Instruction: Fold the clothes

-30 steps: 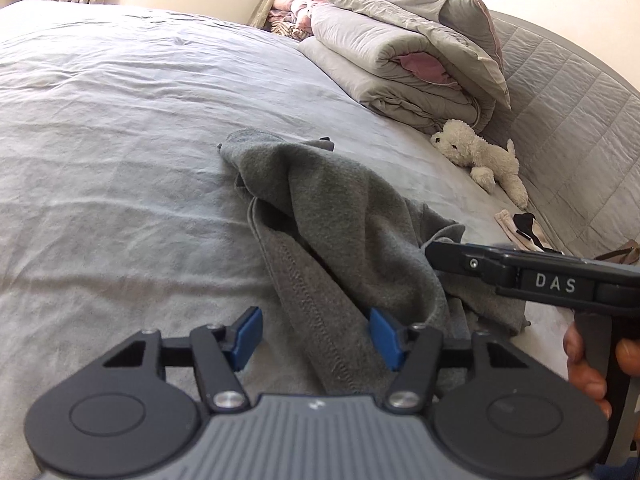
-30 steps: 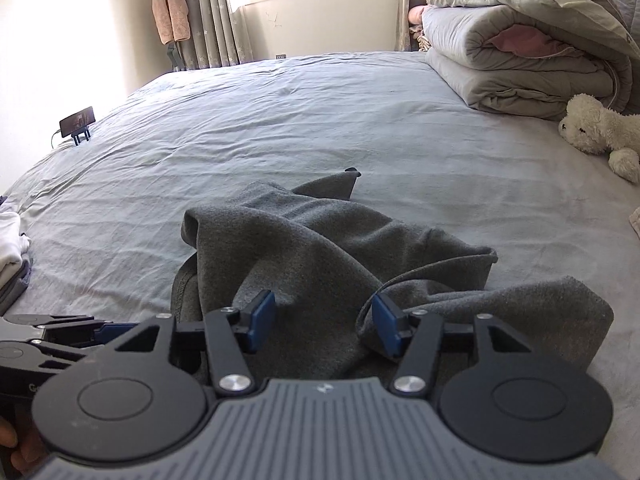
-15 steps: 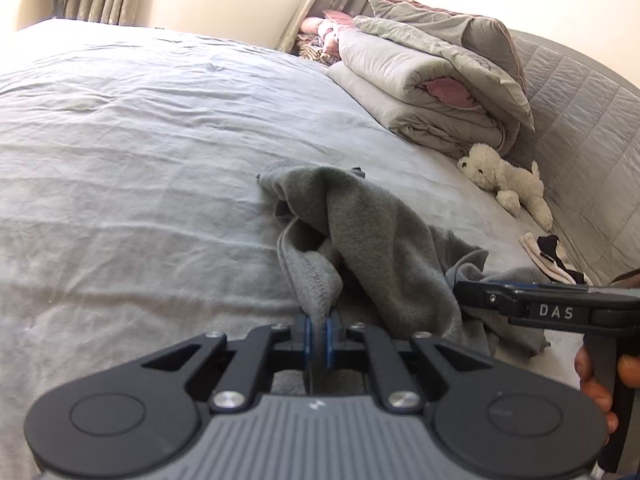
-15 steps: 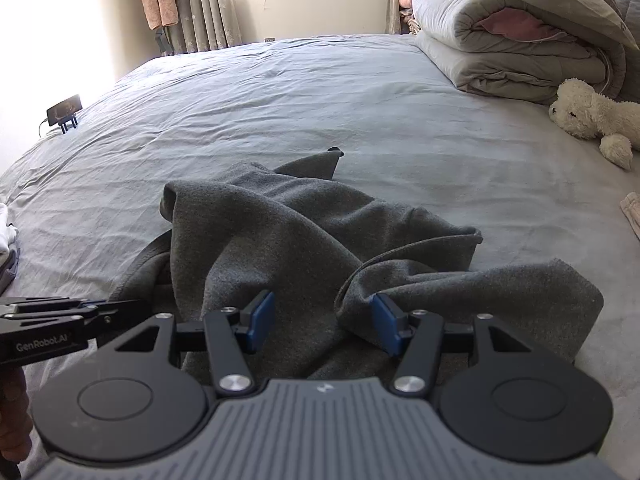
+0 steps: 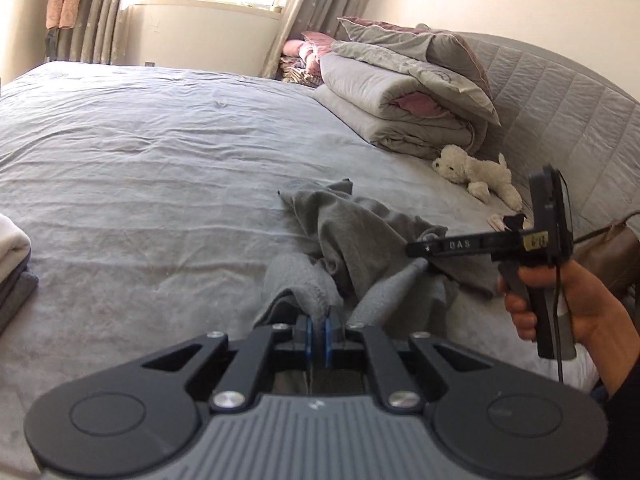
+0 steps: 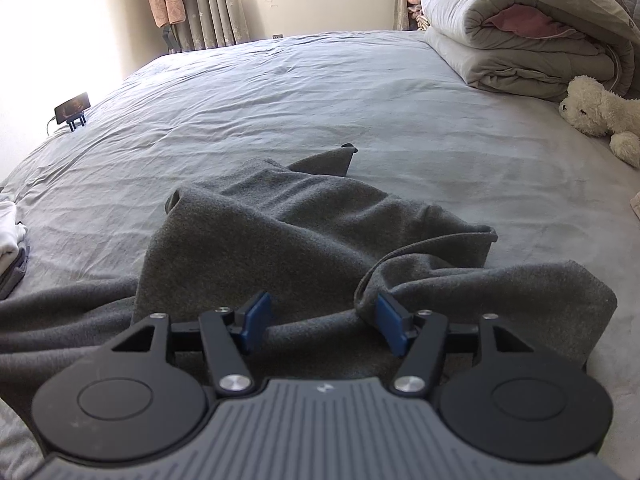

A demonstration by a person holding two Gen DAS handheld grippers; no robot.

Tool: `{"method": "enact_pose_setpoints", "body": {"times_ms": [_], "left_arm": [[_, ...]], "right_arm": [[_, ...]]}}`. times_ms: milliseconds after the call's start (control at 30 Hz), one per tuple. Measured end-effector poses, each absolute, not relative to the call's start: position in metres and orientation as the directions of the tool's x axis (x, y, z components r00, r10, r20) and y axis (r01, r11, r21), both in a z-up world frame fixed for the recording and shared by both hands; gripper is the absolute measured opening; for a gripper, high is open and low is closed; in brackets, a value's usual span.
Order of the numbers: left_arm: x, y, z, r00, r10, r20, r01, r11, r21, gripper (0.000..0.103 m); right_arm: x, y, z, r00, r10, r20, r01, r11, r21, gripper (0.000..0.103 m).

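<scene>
A crumpled dark grey fleece garment [image 5: 352, 236] [image 6: 304, 232] lies on the grey bed sheet [image 5: 140, 168]. My left gripper [image 5: 317, 330] is shut on a bunched edge of this garment and holds it lifted off the bed. My right gripper [image 6: 322, 322] is open, low over the garment's near folds, with cloth lying between its blue pads [image 6: 256, 318]. In the left wrist view the right gripper [image 5: 416, 249] reaches in from the right, held by a person's hand [image 5: 560, 300].
Folded grey and pink duvets [image 5: 408, 96] [image 6: 520, 28] are stacked by the quilted headboard [image 5: 560, 100]. A white plush dog [image 5: 472, 172] [image 6: 600, 112] lies beside them. Folded clothes [image 5: 12, 256] [image 6: 10, 240] sit at the left. A phone on a stand [image 6: 72, 110] is at the far left edge.
My left gripper went from open to shut on the garment's edge and has lifted it. The right gripper has moved closer over the cloth and stays open.
</scene>
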State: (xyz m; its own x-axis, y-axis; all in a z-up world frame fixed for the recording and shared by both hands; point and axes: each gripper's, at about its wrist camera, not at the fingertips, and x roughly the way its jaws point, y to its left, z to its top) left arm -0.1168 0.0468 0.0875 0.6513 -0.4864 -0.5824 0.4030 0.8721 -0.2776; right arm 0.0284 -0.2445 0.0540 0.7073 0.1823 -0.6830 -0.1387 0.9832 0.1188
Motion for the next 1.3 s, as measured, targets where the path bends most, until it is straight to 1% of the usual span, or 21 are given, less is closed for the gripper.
{"method": "enact_pose_setpoints", "body": {"times_ms": [100, 200, 233, 267, 300, 333, 367, 433, 500, 567, 700, 767, 800, 833, 867, 933, 1000, 1167, 1300], "left_arm": [[-0.131, 0.041, 0.083, 0.598, -0.533, -0.598, 0.492, 0.834, -0.251, 0.006], [-0.133, 0.045, 0.083, 0.593, -0.536, -0.601, 0.511, 0.827, -0.234, 0.013], [-0.131, 0.049, 0.084, 0.609, -0.521, -0.598, 0.489, 0.840, -0.233, 0.018], [-0.128, 0.052, 0.083, 0.618, -0.509, -0.599, 0.474, 0.849, -0.232, 0.027], [-0.124, 0.055, 0.083, 0.627, -0.497, -0.600, 0.459, 0.858, -0.232, 0.032], [-0.120, 0.058, 0.082, 0.636, -0.485, -0.601, 0.443, 0.866, -0.231, 0.045], [-0.117, 0.061, 0.081, 0.644, -0.473, -0.601, 0.427, 0.874, -0.230, 0.052], [-0.109, 0.066, 0.080, 0.660, -0.448, -0.603, 0.396, 0.890, -0.229, 0.053], [-0.101, 0.067, 0.075, 0.662, -0.430, -0.614, 0.371, 0.900, -0.231, 0.057], [-0.094, 0.064, 0.072, 0.663, -0.415, -0.623, 0.359, 0.906, -0.223, 0.064], [-0.083, 0.055, 0.065, 0.663, -0.386, -0.642, 0.345, 0.918, -0.196, 0.071], [-0.076, 0.050, 0.062, 0.660, -0.377, -0.650, 0.340, 0.921, -0.189, 0.072], [-0.073, 0.047, 0.061, 0.657, -0.374, -0.655, 0.338, 0.922, -0.188, 0.073], [-0.070, 0.045, 0.060, 0.655, -0.372, -0.658, 0.334, 0.923, -0.189, 0.074], [-0.067, 0.042, 0.059, 0.653, -0.369, -0.662, 0.331, 0.924, -0.189, 0.075], [-0.062, 0.035, 0.057, 0.645, -0.365, -0.671, 0.328, 0.926, -0.188, 0.076], [-0.057, 0.028, 0.055, 0.641, -0.356, -0.680, 0.324, 0.929, -0.181, 0.077], [-0.043, 0.016, 0.052, 0.638, -0.329, -0.696, 0.297, 0.939, -0.172, 0.081], [-0.031, 0.009, 0.049, 0.631, -0.321, -0.707, 0.283, 0.943, -0.176, 0.082]], "right_arm": [[0.026, -0.234, 0.053, 0.705, 0.211, -0.677, -0.182, 0.977, 0.114, 0.067], [0.025, -0.225, 0.052, 0.704, 0.229, -0.673, -0.218, 0.971, 0.103, 0.071], [0.025, -0.223, 0.052, 0.703, 0.236, -0.671, -0.227, 0.968, 0.102, 0.072], [0.024, -0.221, 0.051, 0.701, 0.241, -0.671, -0.235, 0.967, 0.101, 0.073], [0.024, -0.219, 0.051, 0.700, 0.242, -0.672, -0.241, 0.966, 0.097, 0.075], [0.024, -0.216, 0.050, 0.699, 0.242, -0.673, -0.247, 0.965, 0.091, 0.076], [0.025, -0.215, 0.049, 0.696, 0.242, -0.676, -0.251, 0.964, 0.086, 0.076], [0.025, -0.212, 0.047, 0.691, 0.240, -0.682, -0.257, 0.963, 0.079, 0.077], [0.026, -0.209, 0.044, 0.684, 0.239, -0.689, -0.262, 0.962, 0.073, 0.077], [0.026, -0.205, 0.040, 0.676, 0.236, -0.698, -0.268, 0.961, 0.065, 0.077], [0.027, -0.196, 0.032, 0.664, 0.234, -0.711, -0.306, 0.952, 0.027, 0.076], [0.028, -0.191, 0.028, 0.654, 0.232, -0.720, -0.325, 0.946, 0.010, 0.062], [0.029, -0.188, 0.025, 0.647, 0.226, -0.728, -0.327, 0.945, 0.002, 0.042], [0.030, -0.187, 0.023, 0.641, 0.218, -0.736, -0.323, 0.946, -0.001, 0.019], [0.031, -0.186, 0.022, 0.641, 0.210, -0.738, -0.319, 0.948, -0.007, 0.011], [0.030, -0.184, 0.022, 0.647, 0.194, -0.738, -0.312, 0.950, -0.024, 0.004], [0.030, -0.186, 0.024, 0.655, 0.177, -0.735, -0.292, 0.956, -0.031, 0.001], [0.033, -0.211, 0.038, 0.703, 0.082, -0.707, -0.170, 0.984, -0.055, 0.000], [0.032, -0.233, 0.043, 0.702, 0.064, -0.709, -0.123, 0.992, -0.032, 0.000]]}}
